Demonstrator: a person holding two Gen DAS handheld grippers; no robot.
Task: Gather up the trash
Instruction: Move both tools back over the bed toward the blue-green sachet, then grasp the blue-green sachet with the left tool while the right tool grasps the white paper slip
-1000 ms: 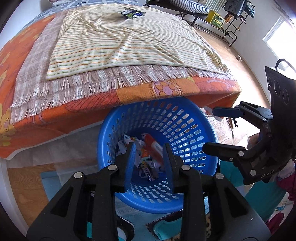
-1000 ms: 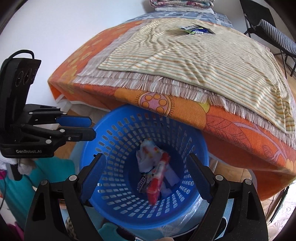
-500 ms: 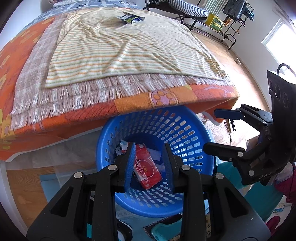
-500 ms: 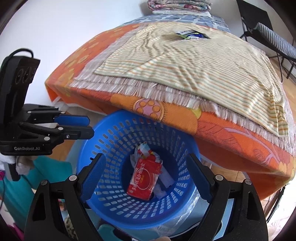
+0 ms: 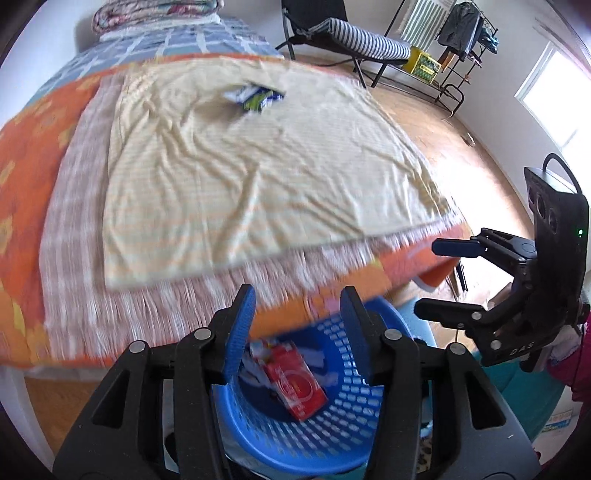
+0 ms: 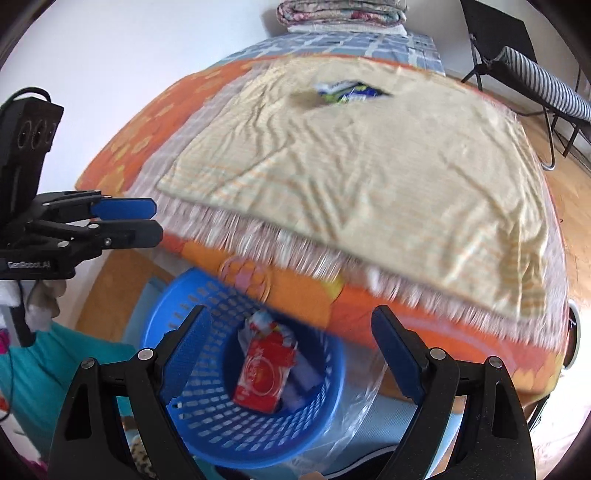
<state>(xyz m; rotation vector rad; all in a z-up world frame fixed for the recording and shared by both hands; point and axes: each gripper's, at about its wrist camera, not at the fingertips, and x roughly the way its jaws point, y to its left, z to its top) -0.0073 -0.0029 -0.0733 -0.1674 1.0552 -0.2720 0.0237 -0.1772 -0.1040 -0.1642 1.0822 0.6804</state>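
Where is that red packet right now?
The red packet lies inside the blue basket on the floor at the bed's near edge, on top of other wrappers; both wrist views show it low in the picture, held by neither gripper.

Walls: white | Floor [image 5: 424,122]: wood, sunlit | Bed [image 5: 22,192]: orange cover, striped cream blanket [image 5: 229,177], folded quilts [image 5: 155,14] at far edge | Striped lounger [image 5: 362,40] | Clothes rack [image 5: 465,33] | Window [image 5: 554,88]: bright, right wall
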